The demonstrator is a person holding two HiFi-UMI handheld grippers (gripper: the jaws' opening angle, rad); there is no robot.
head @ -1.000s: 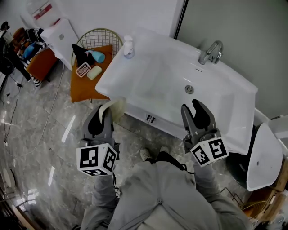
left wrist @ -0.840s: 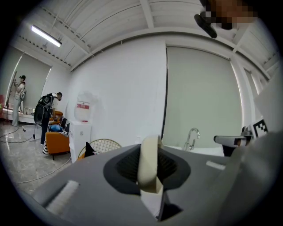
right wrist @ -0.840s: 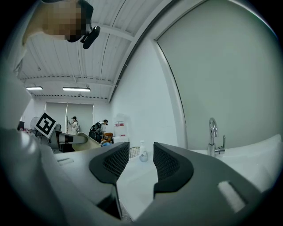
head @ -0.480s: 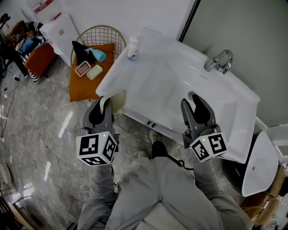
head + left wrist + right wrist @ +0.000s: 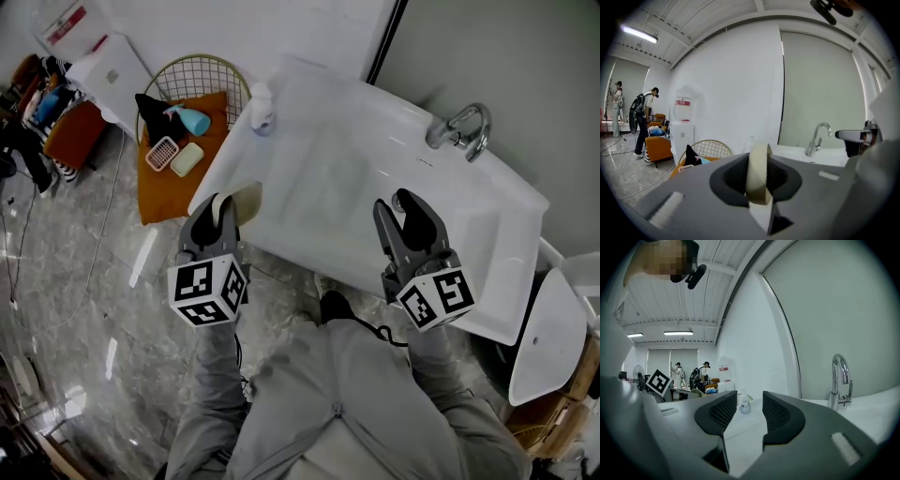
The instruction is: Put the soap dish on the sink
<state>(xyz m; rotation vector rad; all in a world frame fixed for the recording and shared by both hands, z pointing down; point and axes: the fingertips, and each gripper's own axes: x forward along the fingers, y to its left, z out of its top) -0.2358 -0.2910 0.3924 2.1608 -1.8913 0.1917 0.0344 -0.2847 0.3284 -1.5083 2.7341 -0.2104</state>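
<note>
Gripping a cream soap dish (image 5: 242, 201) edge-on, the left gripper (image 5: 221, 211) fingers hover at centre left, just off the sink (image 5: 328, 150) rim. The right gripper (image 5: 406, 211) fingers are spread and empty over the basin. Pickup looks done; placing it on the sink is left.

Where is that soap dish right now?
Head view, left side: the cream soap dish is clamped in the left gripper, beside the white sink's front-left corner.

Left tool (image 5: 217, 212) jaws clamped on soap dish (image 5: 758, 176); right tool (image 5: 398, 208) jaws apart, empty.
</note>
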